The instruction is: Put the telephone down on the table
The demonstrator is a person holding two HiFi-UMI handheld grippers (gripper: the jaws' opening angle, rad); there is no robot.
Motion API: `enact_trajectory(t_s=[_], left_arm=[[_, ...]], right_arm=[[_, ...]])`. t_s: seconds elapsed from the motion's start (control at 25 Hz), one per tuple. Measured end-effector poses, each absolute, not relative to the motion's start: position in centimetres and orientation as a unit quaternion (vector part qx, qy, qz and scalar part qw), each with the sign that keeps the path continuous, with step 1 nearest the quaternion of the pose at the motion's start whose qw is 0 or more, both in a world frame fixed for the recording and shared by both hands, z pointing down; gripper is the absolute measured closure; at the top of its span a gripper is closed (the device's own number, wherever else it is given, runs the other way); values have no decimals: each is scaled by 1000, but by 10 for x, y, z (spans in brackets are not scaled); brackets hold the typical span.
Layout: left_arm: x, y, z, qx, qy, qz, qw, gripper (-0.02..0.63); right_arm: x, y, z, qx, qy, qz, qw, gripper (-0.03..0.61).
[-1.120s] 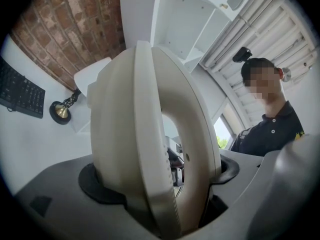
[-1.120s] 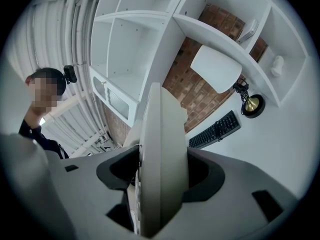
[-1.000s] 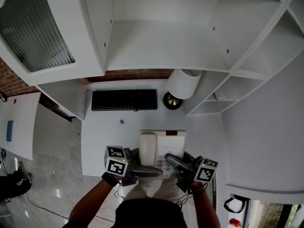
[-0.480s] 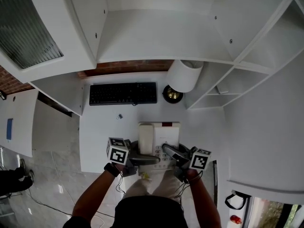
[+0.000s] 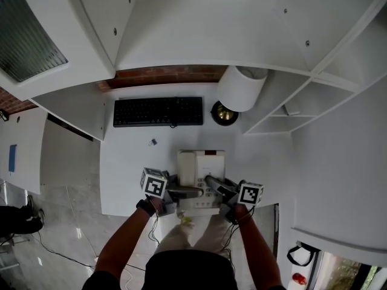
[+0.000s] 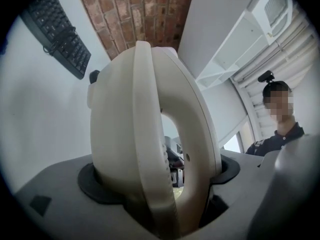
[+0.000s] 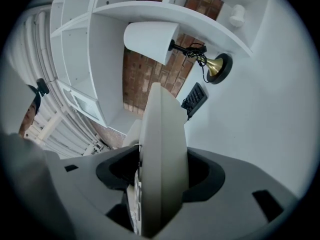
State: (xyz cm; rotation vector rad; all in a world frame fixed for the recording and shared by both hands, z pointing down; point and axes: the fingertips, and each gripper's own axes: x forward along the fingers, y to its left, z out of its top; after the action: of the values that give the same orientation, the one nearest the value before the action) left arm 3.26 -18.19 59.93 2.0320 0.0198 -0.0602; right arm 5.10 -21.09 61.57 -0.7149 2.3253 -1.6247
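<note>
The cream-white desk telephone [image 5: 201, 173], handset resting along its left side, is over the near part of the white table [image 5: 127, 174]; I cannot tell whether it touches the top. My left gripper [image 5: 188, 192] is shut on its left near side. In the left gripper view the handset [image 6: 130, 129] fills the frame, clamped between the jaws of the left gripper [image 6: 160, 184]. My right gripper [image 5: 213, 183] is shut on the telephone's right near side. The telephone's edge [image 7: 160, 124] stands pinched between the dark pads of the right gripper [image 7: 157, 176].
A black keyboard [image 5: 158, 111] lies at the table's far side, with a small dark object [image 5: 152, 142] nearer. A lamp with a white shade [image 5: 242, 88] and brass base [image 5: 224, 113] stands far right. White shelves [image 5: 290, 110] rise to the right. A person [image 6: 280, 129] stands beyond.
Both grippers and the telephone have moved away from my body, further over the table, and look smaller in the head view. Both grips are unchanged.
</note>
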Motion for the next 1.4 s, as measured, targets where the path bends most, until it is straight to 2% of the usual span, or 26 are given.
enact_trajectory(t_s=[0.32,0.6,0.76,1.04,1.4], left_arm=[[38,-192,637,825,6,-26,564,130],[40,-201,652,825,5,-45,563,132],[41,-203,667,796,1,-49,604,133],[43,-207,680,788,-8,-50,614,135],[46,-213,689,804,-23,-25,594,135]], right_arm=[[54,-220,656,-242,764,-589,100,330],[60,-226,682,-251,767,-586,69,325],[63,-230,695,-266,757,-595,52,314],[66,-236,707,-283,758,-586,37,311],[73,-241,717,-315,769,-556,15,278]])
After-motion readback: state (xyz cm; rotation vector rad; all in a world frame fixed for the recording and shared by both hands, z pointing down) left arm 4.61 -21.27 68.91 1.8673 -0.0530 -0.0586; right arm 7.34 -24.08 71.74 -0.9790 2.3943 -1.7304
